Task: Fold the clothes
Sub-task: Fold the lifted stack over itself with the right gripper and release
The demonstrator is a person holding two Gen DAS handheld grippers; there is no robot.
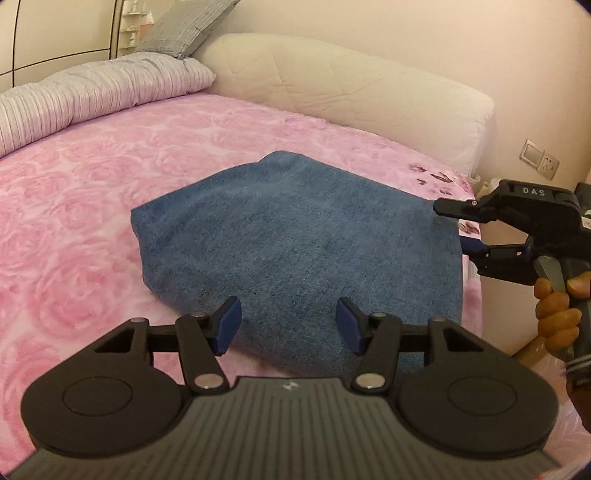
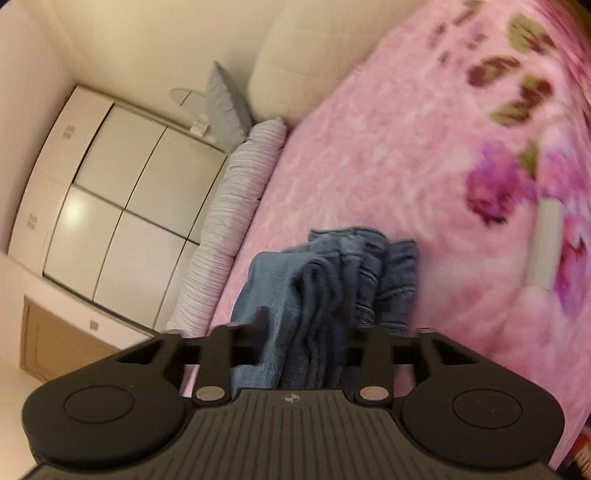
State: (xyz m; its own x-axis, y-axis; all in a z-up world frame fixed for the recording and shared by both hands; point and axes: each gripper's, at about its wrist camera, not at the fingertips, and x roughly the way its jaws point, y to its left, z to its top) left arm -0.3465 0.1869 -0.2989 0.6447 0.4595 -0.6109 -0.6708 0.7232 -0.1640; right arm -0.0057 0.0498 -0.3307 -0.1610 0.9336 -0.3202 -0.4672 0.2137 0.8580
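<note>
A folded blue denim garment (image 1: 295, 243) lies on the pink rose-patterned bedspread (image 1: 85, 206). My left gripper (image 1: 288, 326) is open and empty, just above the garment's near edge. My right gripper (image 1: 452, 225) is at the garment's right edge, its jaws around the folded layers. In the right wrist view the bunched denim layers (image 2: 317, 295) fill the gap between the right gripper's (image 2: 306, 332) fingers; the fingertips are hidden by cloth.
A striped lilac pillow (image 1: 99, 92) and a grey cushion (image 1: 184, 29) lie at the bed's head. A cream padded headboard (image 1: 351, 81) runs along the wall. White wardrobe doors (image 2: 122, 206) stand beyond the bed. The bed's right edge (image 1: 471, 280) is near the right gripper.
</note>
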